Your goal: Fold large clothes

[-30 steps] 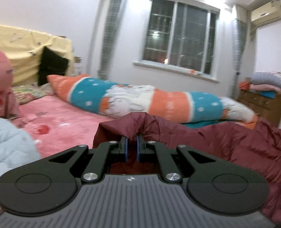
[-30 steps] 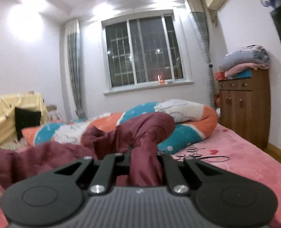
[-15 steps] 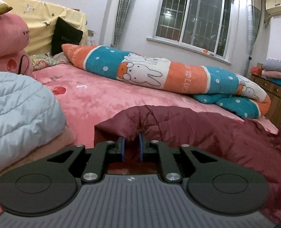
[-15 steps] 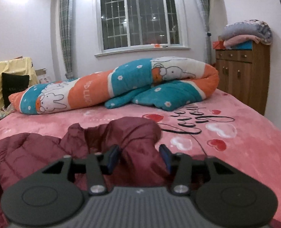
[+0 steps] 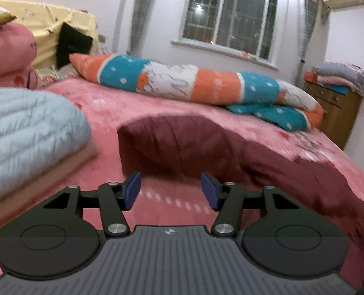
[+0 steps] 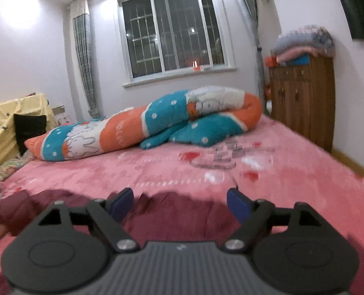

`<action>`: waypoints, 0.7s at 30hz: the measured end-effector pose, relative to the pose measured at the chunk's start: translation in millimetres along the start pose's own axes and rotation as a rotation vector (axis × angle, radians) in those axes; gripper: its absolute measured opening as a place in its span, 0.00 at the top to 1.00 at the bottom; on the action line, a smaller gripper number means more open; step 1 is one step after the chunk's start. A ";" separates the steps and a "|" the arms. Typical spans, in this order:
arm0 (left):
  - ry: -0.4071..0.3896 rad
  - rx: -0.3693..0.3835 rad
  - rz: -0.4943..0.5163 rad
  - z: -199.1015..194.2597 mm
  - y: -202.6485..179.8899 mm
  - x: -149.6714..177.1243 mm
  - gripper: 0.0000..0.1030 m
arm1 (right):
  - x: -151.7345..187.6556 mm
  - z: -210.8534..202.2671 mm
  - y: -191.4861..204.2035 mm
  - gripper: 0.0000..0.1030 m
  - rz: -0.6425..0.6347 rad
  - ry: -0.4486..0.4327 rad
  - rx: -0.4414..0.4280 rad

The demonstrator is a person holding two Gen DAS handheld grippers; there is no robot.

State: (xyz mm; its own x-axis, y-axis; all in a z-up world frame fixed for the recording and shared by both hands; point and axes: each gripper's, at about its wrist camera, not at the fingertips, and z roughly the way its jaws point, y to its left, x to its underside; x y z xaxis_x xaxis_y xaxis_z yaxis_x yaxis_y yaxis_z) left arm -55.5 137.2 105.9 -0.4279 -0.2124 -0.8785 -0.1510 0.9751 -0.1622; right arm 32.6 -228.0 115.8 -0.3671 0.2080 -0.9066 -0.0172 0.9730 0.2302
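The jacket (image 5: 206, 145) lies spread on the near part of the bed (image 5: 157, 108), with the rolled quilt (image 5: 194, 83) behind it along the far edge. A folded duvet (image 5: 27, 127) sits at the near left. A wooden cabinet (image 6: 302, 100) stands right of the bed, folded blankets (image 6: 304, 41) on top.

Maroon puffer jacket (image 5: 206, 145) — lies spread, rumpled, on bed.

The left claw (image 5: 170, 190) points forward and slightly down, its jaws opening, blue pads (image 5: 132, 189) apart with nothing pressed between them. The right claw (image 6: 179, 205) is posed alike, its jaws opening wider, gripping nothing.
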 end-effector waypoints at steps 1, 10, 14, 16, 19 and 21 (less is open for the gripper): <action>0.011 0.005 0.005 -5.8 -1.8 6.0 0.33 | 8.0 -11.0 -0.7 0.17 0.016 0.018 -0.006; 0.126 0.056 -0.059 -32.0 9.6 66.3 0.25 | 89.1 -87.4 -6.7 0.17 0.197 0.208 -0.043; 0.155 0.061 -0.127 -29.7 17.7 83.0 0.25 | 111.0 -106.3 0.2 0.17 0.246 0.281 -0.086; 0.170 0.071 -0.158 -25.7 19.8 89.8 0.24 | 120.7 -112.9 4.3 0.17 0.278 0.319 -0.101; 0.186 0.090 -0.198 -18.0 18.9 92.0 0.25 | 132.5 -114.6 12.1 0.17 0.298 0.370 -0.108; 0.189 0.098 -0.200 -15.4 14.5 92.7 0.28 | 138.1 -113.1 17.5 0.17 0.297 0.395 -0.118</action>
State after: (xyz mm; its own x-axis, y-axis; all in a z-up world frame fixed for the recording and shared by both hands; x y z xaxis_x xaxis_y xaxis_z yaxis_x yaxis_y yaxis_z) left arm -111.1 130.6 29.1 -0.5577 -0.4003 -0.7271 -0.1661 0.9121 -0.3747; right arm -123.6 -193.6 34.6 -0.6956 0.3979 -0.5983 0.0448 0.8551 0.5166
